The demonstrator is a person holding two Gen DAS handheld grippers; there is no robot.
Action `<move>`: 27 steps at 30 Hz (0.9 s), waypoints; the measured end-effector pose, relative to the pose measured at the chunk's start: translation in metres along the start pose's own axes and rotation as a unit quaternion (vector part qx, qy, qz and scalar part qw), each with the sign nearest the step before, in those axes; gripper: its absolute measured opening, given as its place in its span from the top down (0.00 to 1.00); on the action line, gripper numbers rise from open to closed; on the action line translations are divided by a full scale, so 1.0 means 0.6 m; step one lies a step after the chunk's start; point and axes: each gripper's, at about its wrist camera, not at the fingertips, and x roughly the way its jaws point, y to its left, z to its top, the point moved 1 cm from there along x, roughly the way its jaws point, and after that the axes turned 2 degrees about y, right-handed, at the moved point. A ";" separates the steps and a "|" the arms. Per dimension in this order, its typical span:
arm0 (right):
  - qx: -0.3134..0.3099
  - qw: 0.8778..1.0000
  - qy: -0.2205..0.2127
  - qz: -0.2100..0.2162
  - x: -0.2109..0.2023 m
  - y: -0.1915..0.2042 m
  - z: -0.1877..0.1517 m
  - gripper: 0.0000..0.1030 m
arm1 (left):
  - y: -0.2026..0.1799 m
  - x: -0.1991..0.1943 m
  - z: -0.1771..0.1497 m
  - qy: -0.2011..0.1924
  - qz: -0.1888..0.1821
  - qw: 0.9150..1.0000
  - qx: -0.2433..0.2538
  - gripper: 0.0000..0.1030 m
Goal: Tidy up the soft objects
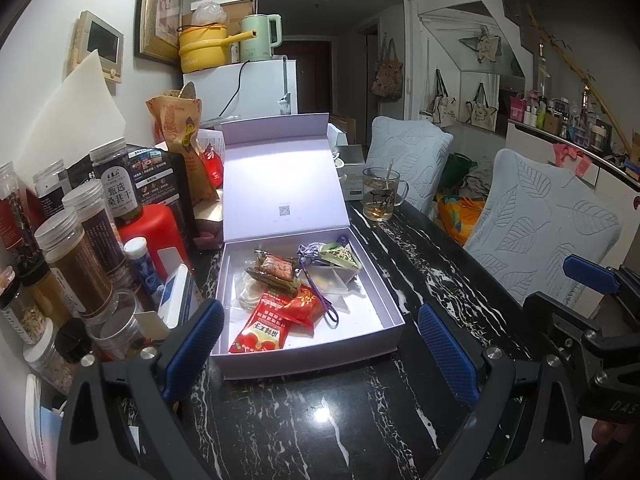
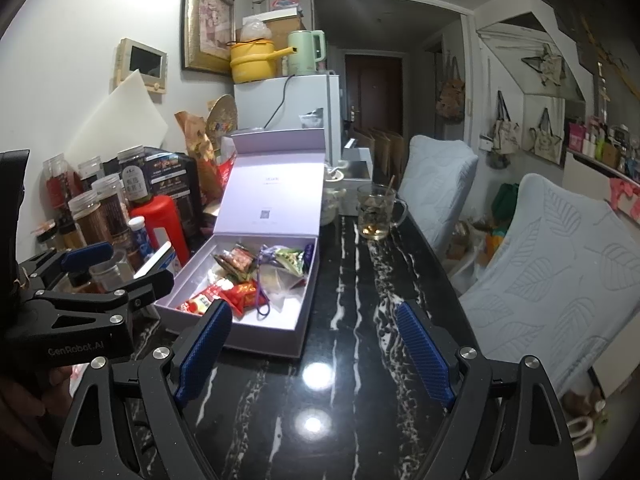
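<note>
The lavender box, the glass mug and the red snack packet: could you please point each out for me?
lavender box (image 1: 394, 330), left wrist view, on its front right wall.
glass mug (image 1: 380, 196), left wrist view, on its side.
red snack packet (image 1: 262, 326), left wrist view, on its printed face.

Both grippers held low, side by side.
Left gripper (image 1: 320, 344) and right gripper (image 2: 316, 344) each have jaws spread wide, gripping nothing.
</note>
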 end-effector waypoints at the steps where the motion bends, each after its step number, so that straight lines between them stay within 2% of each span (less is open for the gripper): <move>1: 0.000 1.000 0.000 0.000 0.001 0.000 0.000 0.17 | -0.001 0.000 0.000 0.000 0.000 1.000 0.001 0.03; 16: 0.006 1.000 -0.001 -0.008 -0.008 -0.003 0.001 0.17 | -0.011 -0.005 -0.001 -0.003 0.004 1.000 0.012 0.03; 27: 0.007 1.000 0.004 -0.015 -0.008 -0.003 -0.003 0.17 | -0.011 0.010 -0.003 0.014 0.006 1.000 0.017 0.03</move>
